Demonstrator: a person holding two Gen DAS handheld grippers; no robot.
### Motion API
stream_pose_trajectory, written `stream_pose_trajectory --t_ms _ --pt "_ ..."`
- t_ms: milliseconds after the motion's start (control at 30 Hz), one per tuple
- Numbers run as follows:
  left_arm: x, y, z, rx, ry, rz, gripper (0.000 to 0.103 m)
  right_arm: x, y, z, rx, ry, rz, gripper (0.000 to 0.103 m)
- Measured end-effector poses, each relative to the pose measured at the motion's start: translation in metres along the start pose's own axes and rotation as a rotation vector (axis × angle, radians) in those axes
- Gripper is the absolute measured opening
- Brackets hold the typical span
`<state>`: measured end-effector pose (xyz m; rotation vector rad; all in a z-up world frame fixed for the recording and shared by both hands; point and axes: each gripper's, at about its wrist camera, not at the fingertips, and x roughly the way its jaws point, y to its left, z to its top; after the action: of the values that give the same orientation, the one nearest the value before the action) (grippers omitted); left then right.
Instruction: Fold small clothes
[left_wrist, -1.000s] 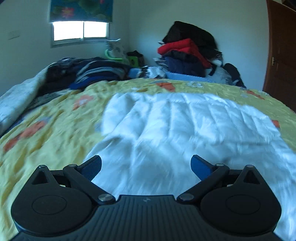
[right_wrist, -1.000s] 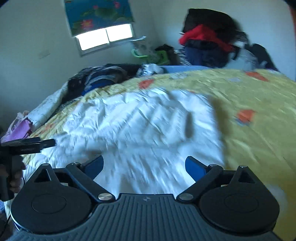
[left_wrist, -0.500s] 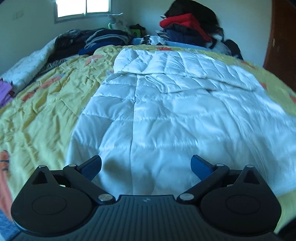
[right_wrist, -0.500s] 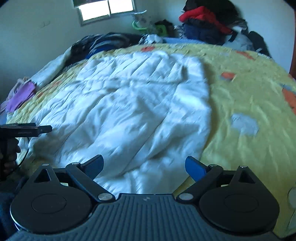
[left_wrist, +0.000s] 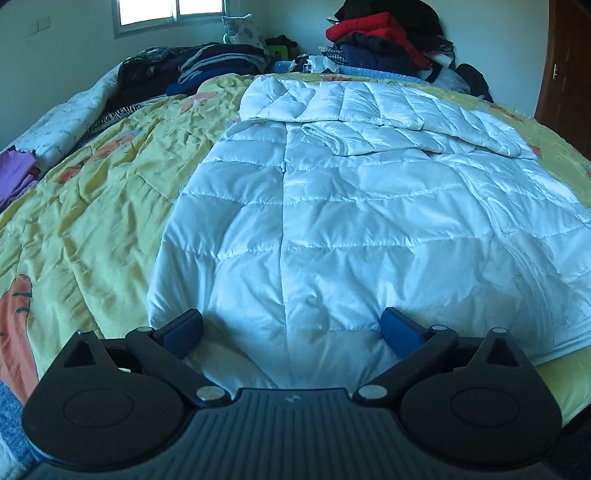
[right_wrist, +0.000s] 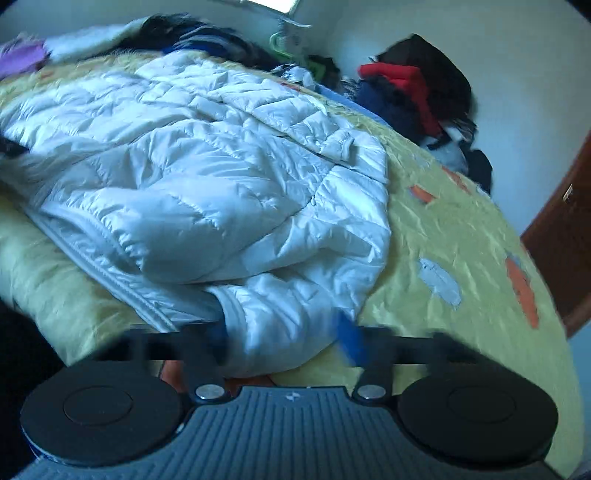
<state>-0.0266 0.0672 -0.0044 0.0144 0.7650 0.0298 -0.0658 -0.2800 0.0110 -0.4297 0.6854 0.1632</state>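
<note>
A white quilted puffer jacket (left_wrist: 351, 221) lies spread on the yellow bedspread (left_wrist: 92, 203), one sleeve folded across its upper part. My left gripper (left_wrist: 291, 325) is open and hovers over the jacket's near hem, with fabric below the gap and neither blue pad pressing on it. In the right wrist view the jacket (right_wrist: 207, 166) is bunched at its right edge. My right gripper (right_wrist: 284, 339) is tilted and blurred, its jaws closing. A puffy end of the sleeve fills the gap between them and touches both pads.
Piled clothes, red and dark (left_wrist: 380, 37), stand against the far wall. Dark folded clothes (left_wrist: 207, 62) and purple ones (left_wrist: 14, 173) lie along the bed's left side. A brown door (left_wrist: 569, 55) is at the right. Bare yellow bedspread (right_wrist: 461, 229) lies right of the jacket.
Both grippers came down close to the jacket's near edge. The right gripper rolled and its jaws narrowed from wide apart onto the sleeve end. The left gripper has barely moved since half a second ago.
</note>
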Motion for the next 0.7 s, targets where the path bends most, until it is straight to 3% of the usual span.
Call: stream_pose_trajectory --t_ms 100,167,233,267,367,433,533,700 --pt "0.001 0.002 0.001 -0.001 0.004 -0.004 0.103 -0.003 0.008 -0.006 -0.030 -0.037 -0.018 0.027" --pt "0.003 0.004 0.000 -0.009 0.005 -0.009 0.103 -0.010 0.003 -0.007 -0.013 -0.056 -0.032 0.027" --pt "0.003 0.005 -0.001 -0.010 -0.001 -0.016 0.103 -0.019 -0.017 -0.011 0.095 -0.062 -0.029 0.027" --pt "0.003 0.005 -0.002 -0.007 -0.005 -0.017 0.103 -0.022 -0.032 -0.017 0.181 -0.051 -0.025 0.029" --pt "0.004 0.004 -0.004 0.000 -0.012 -0.021 0.103 -0.019 -0.069 -0.046 0.395 0.030 -0.012 0.050" --pt "0.004 0.005 -0.003 -0.001 -0.009 -0.023 0.103 -0.025 -0.076 -0.061 0.467 0.016 0.014 0.065" --pt "0.001 0.005 0.000 -0.012 0.006 -0.016 0.103 -0.030 -0.061 -0.060 0.403 -0.011 -0.023 0.063" --pt "-0.027 0.027 0.009 -0.055 -0.014 -0.021 0.103 -0.045 -0.017 -0.042 0.085 -0.193 -0.138 0.062"
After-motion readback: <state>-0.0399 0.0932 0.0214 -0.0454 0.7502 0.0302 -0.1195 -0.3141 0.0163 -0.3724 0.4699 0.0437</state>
